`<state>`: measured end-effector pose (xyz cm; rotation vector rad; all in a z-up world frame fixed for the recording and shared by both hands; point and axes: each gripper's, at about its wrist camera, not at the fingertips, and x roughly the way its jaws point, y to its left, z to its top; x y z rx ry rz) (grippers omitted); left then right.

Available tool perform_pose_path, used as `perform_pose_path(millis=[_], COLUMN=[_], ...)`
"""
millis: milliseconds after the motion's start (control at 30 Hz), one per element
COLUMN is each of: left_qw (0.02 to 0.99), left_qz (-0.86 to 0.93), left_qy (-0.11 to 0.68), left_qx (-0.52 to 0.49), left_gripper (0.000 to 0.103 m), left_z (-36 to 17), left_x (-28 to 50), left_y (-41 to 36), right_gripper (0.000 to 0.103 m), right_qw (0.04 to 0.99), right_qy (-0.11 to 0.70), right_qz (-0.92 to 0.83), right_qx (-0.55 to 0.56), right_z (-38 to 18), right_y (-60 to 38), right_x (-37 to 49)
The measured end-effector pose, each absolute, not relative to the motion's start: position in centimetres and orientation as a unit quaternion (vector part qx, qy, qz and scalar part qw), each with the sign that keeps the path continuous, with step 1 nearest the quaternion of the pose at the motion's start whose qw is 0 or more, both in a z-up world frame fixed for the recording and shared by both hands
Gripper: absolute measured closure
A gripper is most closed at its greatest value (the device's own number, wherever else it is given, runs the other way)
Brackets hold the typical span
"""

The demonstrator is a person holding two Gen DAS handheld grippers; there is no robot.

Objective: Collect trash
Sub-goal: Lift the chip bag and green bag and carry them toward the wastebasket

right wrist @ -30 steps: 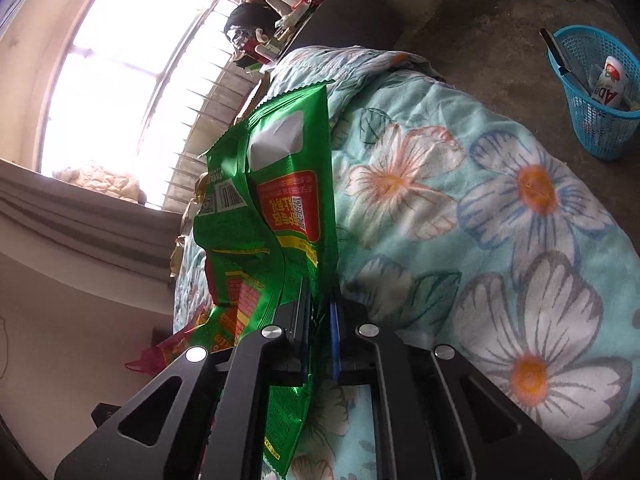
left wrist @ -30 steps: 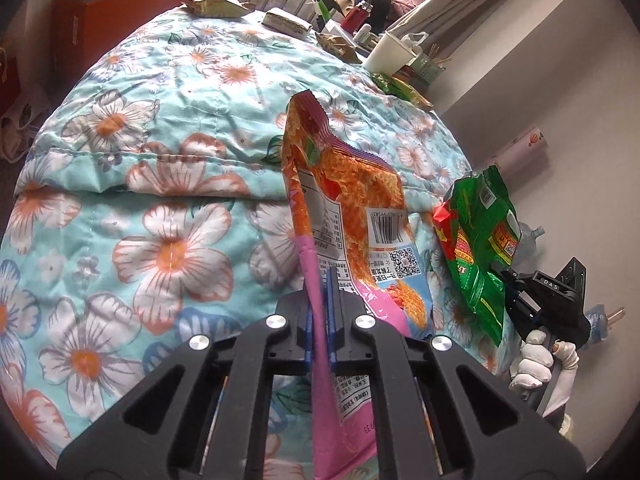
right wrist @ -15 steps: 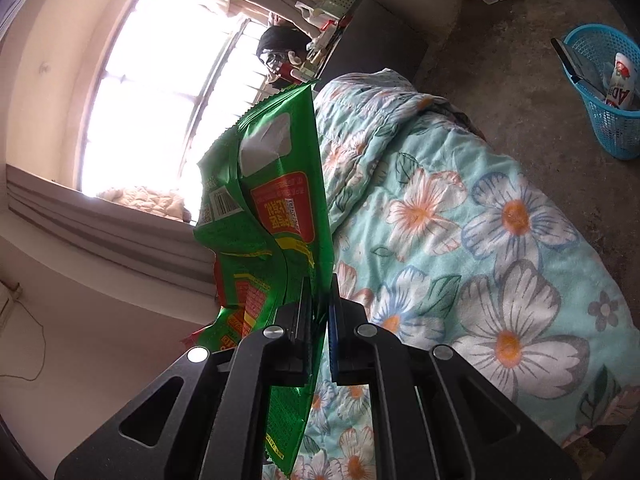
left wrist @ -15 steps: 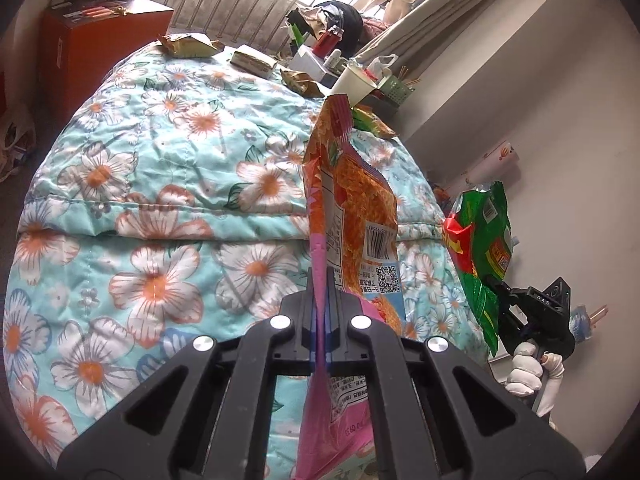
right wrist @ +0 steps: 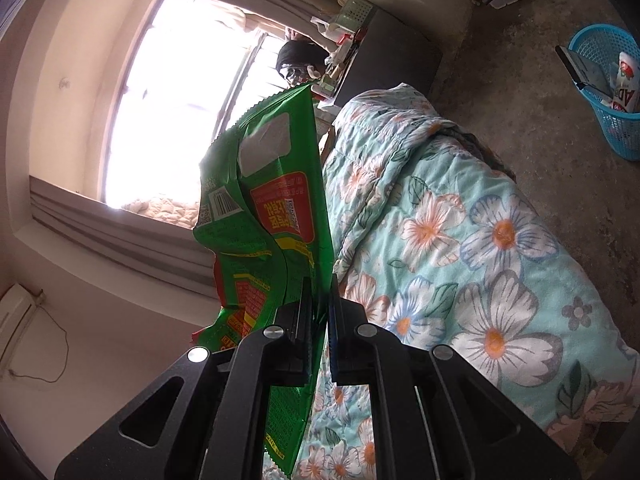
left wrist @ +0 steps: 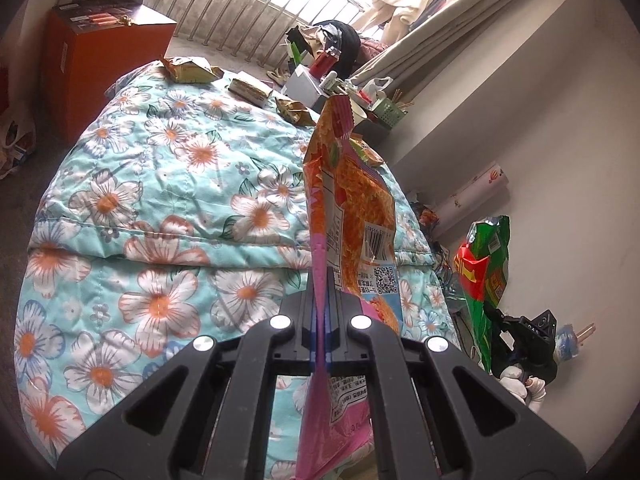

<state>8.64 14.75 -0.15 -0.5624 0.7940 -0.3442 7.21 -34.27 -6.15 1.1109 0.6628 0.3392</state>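
My left gripper (left wrist: 320, 300) is shut on an orange and pink snack bag (left wrist: 352, 208), which stands upright above the flowered quilt (left wrist: 168, 208). My right gripper (right wrist: 320, 300) is shut on a green and red snack bag (right wrist: 272, 208), held up beside the bed. The left wrist view also catches that green bag (left wrist: 486, 276) at the far right, with the right gripper (left wrist: 496, 316) below it in a white-gloved hand (left wrist: 520, 386). Several yellowish wrappers (left wrist: 188, 69) lie at the quilt's far end.
A blue mesh basket (right wrist: 608, 92) with trash in it stands on the grey floor past the bed. An orange box (left wrist: 100, 64) sits left of the bed. A cluttered bedside stand (left wrist: 320, 80) is below the barred window. A rolled sheet (left wrist: 472, 196) leans on the wall.
Both grippers have risen with their bags. The bed now looks lower and farther in both views, and the right wrist view has swung so more window and wall show.
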Motion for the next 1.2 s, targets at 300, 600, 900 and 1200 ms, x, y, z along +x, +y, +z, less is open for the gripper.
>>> perform_pose_path(millis=[300,600,900,1200], left_qw=[0.873,0.87,0.863,0.839], left_qz=[-0.171,-0.199,-0.251,-0.329], left_qy=[0.375,0.383,0.393,0.408], left_qx=[-0.26,-0.237,-0.195,-0.145], left_gripper=[0.102,0.102,0.102,0.102], left_z=[1.0,1.8,2.9,3.4], left_x=[9.5,11.4,14.2,18.1], left_y=[13.4,9.5,2.4,-8.8], right_gripper=[0.096,0.096,0.096,0.096], right_qw=[0.776,0.77,0.765,0.77], right_qy=[0.286,0.26,0.222,0.162], right_qz=[0.161,0.156,0.134,0.039], right_qx=[0.538,0.561,0.59,0.616], right_z=[-6.7,-7.3,-8.1,-9.4], right_y=[-36.7,-39.7,-43.9,-52.3], right_x=[5.8,4.4,2.4,-2.3])
